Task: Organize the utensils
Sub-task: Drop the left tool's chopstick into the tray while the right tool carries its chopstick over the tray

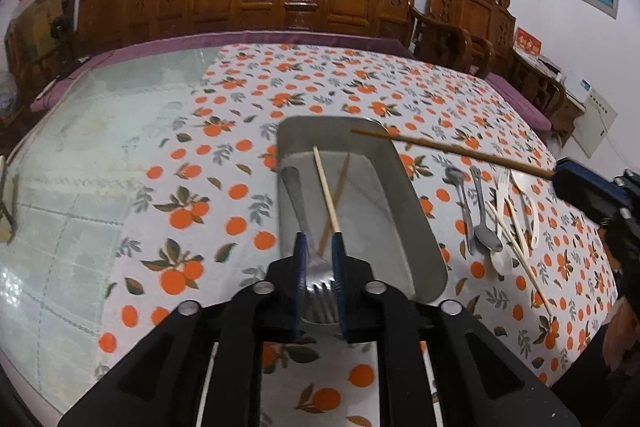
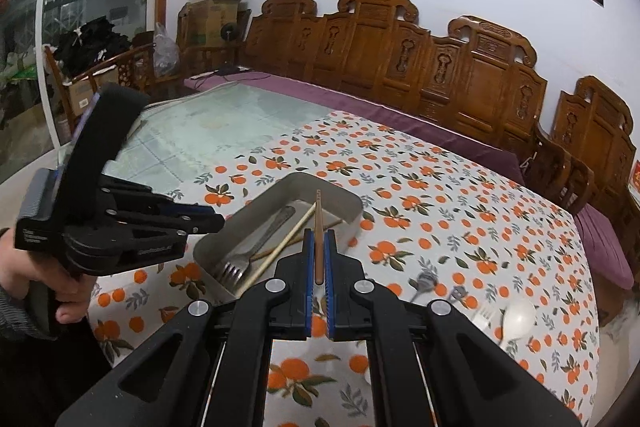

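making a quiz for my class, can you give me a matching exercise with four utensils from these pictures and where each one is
Things:
1. dark chopstick
2. metal fork
3. white spoon
4. metal spoon

Places:
A. in the metal tray, next to a pale chopstick
B. on the cloth, beside a white plastic fork
C. held in the right gripper
D. on the cloth, just left of the white cutlery

Pairs: 1-C, 2-A, 3-B, 4-D
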`<state>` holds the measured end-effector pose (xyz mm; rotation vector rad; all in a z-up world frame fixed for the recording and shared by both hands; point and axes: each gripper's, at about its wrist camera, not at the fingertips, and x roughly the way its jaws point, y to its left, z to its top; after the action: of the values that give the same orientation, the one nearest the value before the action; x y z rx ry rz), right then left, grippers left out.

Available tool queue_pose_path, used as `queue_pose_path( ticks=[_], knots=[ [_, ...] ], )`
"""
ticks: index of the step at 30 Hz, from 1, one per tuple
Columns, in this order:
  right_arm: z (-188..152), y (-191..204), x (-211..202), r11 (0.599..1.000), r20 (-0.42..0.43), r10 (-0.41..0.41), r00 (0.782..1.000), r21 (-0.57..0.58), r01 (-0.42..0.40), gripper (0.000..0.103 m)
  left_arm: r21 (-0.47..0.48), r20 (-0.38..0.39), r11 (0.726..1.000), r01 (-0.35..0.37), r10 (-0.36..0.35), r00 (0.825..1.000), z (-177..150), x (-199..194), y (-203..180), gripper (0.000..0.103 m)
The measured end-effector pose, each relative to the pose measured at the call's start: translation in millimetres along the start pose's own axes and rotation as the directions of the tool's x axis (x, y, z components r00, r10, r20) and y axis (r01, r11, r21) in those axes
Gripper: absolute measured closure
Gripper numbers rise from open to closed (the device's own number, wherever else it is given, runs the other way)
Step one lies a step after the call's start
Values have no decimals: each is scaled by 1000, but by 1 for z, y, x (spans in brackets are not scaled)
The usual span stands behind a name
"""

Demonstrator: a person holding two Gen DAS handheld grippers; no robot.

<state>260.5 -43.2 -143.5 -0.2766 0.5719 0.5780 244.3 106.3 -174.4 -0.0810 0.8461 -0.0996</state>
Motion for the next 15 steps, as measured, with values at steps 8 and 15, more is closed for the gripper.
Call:
queue_pose_path(
  ticks=[8,15],
  knots=[
    [11,9,53,1000,-60,9,998,0,-9,97,-43,21,998,-36,37,999,6,-7,22,90],
    [11,8,91,999,-122,9,992,35,-4,97,-47,23,998,-36,37,999,6,-8,26,90]
  ],
)
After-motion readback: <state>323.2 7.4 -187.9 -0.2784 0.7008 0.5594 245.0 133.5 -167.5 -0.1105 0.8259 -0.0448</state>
